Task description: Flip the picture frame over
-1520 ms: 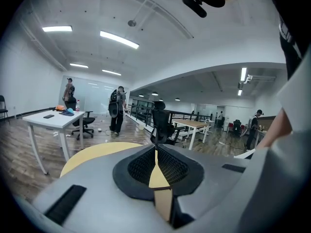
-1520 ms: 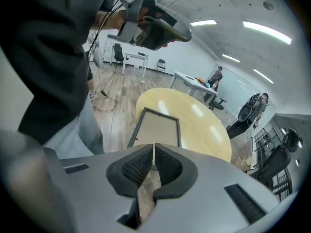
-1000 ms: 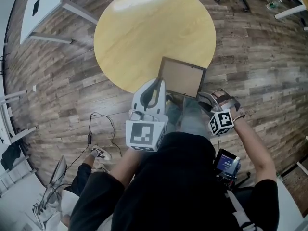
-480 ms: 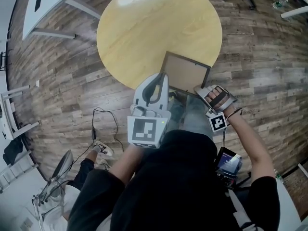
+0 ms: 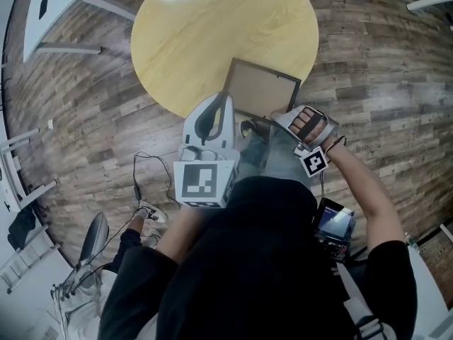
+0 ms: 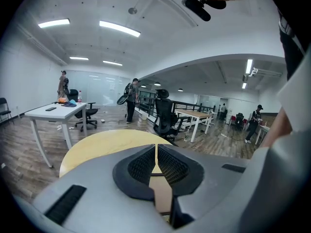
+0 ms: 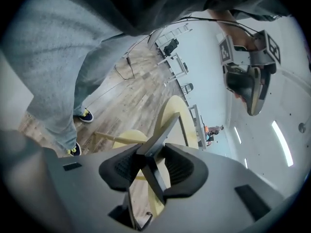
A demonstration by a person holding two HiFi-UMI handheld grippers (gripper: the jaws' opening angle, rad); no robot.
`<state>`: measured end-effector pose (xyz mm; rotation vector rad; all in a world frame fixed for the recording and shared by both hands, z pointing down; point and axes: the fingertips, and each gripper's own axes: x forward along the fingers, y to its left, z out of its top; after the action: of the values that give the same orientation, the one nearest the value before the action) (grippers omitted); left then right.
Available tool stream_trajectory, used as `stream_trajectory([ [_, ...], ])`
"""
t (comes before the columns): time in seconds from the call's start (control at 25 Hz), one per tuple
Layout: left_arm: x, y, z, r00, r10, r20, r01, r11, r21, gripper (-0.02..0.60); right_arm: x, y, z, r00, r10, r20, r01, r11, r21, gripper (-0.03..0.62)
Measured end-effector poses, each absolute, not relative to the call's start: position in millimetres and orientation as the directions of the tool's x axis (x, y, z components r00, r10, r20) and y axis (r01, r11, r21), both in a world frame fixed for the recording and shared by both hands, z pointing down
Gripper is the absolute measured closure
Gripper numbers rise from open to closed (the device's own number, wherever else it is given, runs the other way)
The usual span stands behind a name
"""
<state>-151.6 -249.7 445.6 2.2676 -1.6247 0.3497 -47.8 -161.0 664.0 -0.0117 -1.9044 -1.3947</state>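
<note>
The picture frame point(image 5: 258, 87) lies back-side up, brown board in a dark rim, at the near edge of the round yellow table point(image 5: 212, 27). My right gripper point(image 5: 278, 117), in a gloved hand, reaches the frame's near right corner. In the right gripper view the frame's dark rim point(image 7: 165, 130) runs between the pads of the right gripper point(image 7: 151, 171); the jaws are closing and both pads touch it. My left gripper point(image 5: 221, 98) hovers at the frame's near left corner. Its jaws point(image 6: 155, 152) are shut with nothing in them, and the frame point(image 6: 163, 195) shows below them.
A white desk point(image 5: 53, 6) stands at the far left, and a chair point(image 5: 92, 243) and a floor cable point(image 5: 141, 183) lie near my left side. The left gripper view shows a white table point(image 6: 53, 111), a black office chair point(image 6: 165, 118) and people standing far off.
My right gripper has rolled over and slid left and forward onto the frame's near right corner, taking its rim between the jaws. The left gripper has stayed beside the frame.
</note>
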Motion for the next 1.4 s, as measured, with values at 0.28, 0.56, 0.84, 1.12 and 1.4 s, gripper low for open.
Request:
stream_trajectory([
  [0.28,-148,-251,436,0.33,-0.872,0.361,-0.944,-0.307,0.123,0.547,-62,-167,611,-0.788,-0.368,0.494,0.306,0.462,0.833,0.506],
  [0.56,-146,-252,425,0.338,-0.881,0.332,-0.941,-0.315,0.125,0.548,-78,-194,556,-0.81,-0.367,0.457,0.113,0.667,0.736,0.52],
  [0.84,-155,-258,409,0.328,-0.896,0.3,-0.944,-0.31,0.108,0.548,-93,-230,511,-0.827,-0.364,0.429,-0.216,0.91,0.355,0.52],
  [1.12,-162,-261,400,0.313,-0.907,0.28,-0.95,-0.298,0.095,0.546,-66,-283,506,-0.846,-0.413,0.339,-0.531,0.718,-0.45,0.52],
  [1.4,-167,-259,399,0.31,-0.907,0.283,-0.951,-0.298,0.088,0.548,-33,-292,544,-0.799,-0.472,0.374,-0.565,0.373,-0.736,0.52],
])
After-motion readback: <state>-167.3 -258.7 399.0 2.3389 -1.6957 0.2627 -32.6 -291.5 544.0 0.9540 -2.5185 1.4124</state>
